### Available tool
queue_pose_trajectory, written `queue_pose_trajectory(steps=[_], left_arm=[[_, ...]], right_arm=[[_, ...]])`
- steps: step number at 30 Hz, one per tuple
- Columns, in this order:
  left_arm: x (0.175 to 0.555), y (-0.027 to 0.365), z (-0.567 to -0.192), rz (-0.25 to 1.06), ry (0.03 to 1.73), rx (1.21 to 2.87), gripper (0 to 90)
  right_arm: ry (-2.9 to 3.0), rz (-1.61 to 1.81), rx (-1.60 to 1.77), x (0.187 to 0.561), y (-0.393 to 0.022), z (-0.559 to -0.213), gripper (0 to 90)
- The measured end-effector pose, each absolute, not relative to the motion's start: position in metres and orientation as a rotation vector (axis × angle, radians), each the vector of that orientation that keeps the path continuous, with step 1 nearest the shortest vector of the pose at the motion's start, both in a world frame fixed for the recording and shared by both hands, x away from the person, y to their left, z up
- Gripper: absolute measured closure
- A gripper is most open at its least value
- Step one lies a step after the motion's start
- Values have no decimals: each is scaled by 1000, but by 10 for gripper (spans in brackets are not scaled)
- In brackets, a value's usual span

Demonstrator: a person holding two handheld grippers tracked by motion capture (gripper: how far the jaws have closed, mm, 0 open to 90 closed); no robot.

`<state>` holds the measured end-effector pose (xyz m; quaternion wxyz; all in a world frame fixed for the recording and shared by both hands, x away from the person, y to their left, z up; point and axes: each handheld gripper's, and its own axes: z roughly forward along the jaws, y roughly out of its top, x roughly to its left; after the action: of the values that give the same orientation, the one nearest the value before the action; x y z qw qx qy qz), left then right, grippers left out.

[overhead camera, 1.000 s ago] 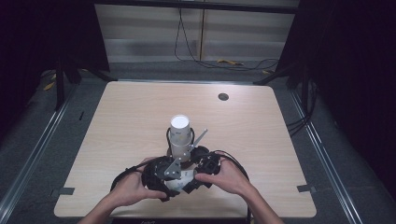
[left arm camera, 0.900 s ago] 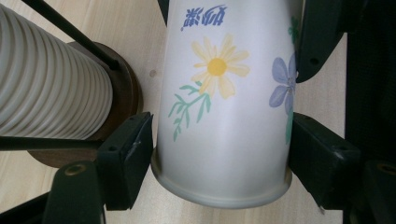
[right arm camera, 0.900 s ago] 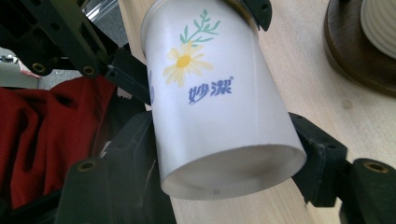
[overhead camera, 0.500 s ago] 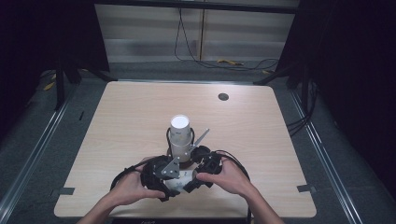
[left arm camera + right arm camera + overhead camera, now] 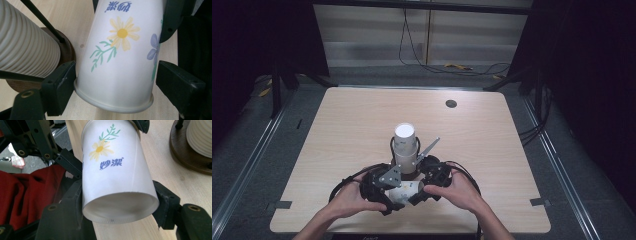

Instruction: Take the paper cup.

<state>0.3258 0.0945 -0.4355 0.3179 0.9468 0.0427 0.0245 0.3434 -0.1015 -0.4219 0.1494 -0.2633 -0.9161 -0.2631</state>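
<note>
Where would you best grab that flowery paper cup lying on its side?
Near its closed base, coming from the base end with a jaw on each side of the round wall. The paper cup tapers and its bottom stiffens it there; the right gripper has just closed there.

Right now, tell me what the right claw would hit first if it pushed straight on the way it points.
The right claw, jaws just closed, is clamped on the paper cup. Pushed on, it would probably first meet the left claw at the cup's far end.
</note>
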Motion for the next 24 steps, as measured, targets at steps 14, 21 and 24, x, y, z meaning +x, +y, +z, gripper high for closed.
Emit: queue_pose_trajectory(steps=[14,21,24], left_arm=[[331,110,-428,83,203,2411,183],[334,117,-423,75,243,2347,183],[335,119,-422,65,250,2320,183]], right_arm=[[-2627,-844,-834,340,-118,-422,358],[-2633,-887,-856,341,-120,-426,358],[-2629,-903,-859,340,-121,-425,358]])
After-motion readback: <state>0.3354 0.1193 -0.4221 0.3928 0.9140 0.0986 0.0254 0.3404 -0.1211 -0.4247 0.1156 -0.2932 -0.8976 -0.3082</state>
